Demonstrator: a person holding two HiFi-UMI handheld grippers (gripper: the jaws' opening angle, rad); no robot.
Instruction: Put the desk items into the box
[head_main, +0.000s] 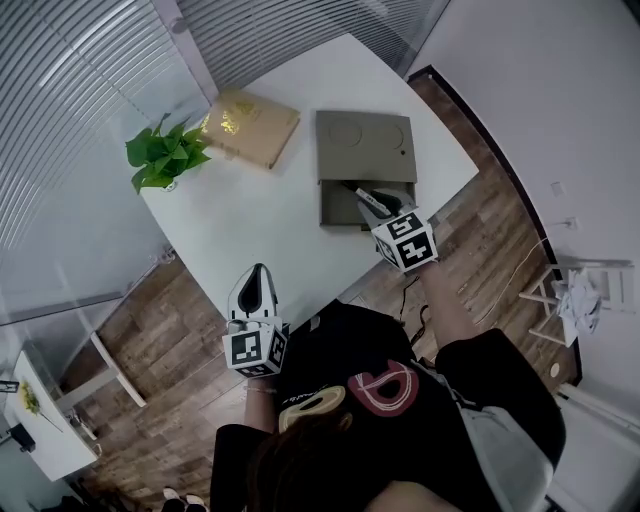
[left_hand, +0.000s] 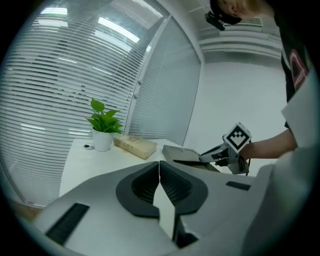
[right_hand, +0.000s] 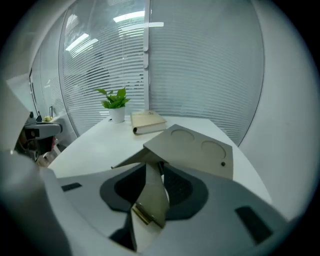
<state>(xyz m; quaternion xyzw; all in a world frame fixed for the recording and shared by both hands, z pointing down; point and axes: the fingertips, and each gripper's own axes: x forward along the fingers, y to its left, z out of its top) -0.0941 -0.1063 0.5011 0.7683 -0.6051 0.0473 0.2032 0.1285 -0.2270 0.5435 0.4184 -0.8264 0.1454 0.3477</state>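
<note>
On the far left of the white table stands a leafy green potted plant, with a tan hardcover book to its right. The left gripper hovers at the near edge, jaws together and empty. Further right sits the olive-grey rectangular box, its lid raised. The right gripper reaches into its near opening, jaws partly apart, with the box's olive surface showing between them.

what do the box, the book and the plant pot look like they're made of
Box: probably rigid card or board with a matte grey-olive finish. It has thin flat panels, two pressed circles in the lid and no shine.
Book: likely paper with a tan card cover, and gold print glints on it.
Plant pot: smooth and white, ceramic or plastic. It is too small to tell which.
</note>
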